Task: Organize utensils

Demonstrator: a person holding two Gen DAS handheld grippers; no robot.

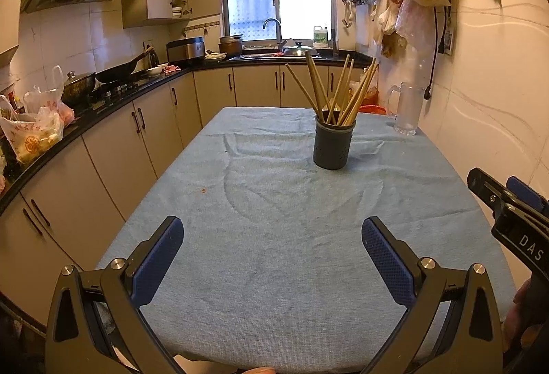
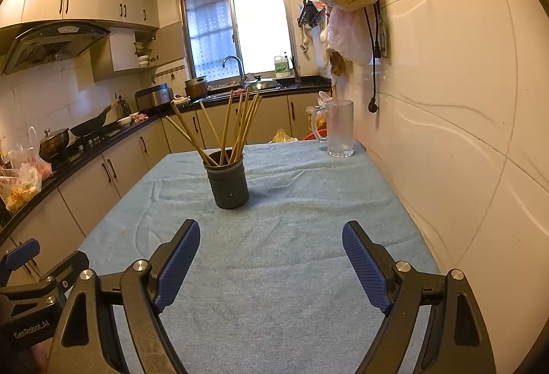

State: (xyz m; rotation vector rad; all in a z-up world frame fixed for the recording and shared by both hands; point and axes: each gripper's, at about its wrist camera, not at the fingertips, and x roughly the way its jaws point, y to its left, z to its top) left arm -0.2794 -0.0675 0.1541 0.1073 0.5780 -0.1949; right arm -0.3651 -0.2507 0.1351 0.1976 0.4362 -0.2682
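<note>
A: What is on the bench?

B: A bench covered with a light blue cloth [image 1: 274, 236] fills the middle of a narrow kitchen. A dark grey holder [image 1: 332, 144] stands upright on the cloth, toward the far half. A bundle of wooden chopsticks [image 1: 338, 89] stands in it, fanning outward at the top.

A: Anything else on it?

B: A clear glass mug [image 1: 406, 109] stands at the far corner, beside the white tiled wall, well apart from the holder.

A: Where are the two grippers?

B: Both hover over the near end of the cloth, pointing toward the holder. The left gripper [image 1: 272, 236] has its jaws wide, with nothing between them. The right gripper [image 2: 271, 240] also has wide, empty jaws. Neither touches the holder.

A: And around the bench?

B: A dark counter with a wok [image 1: 118, 70] runs along the left side.
</note>
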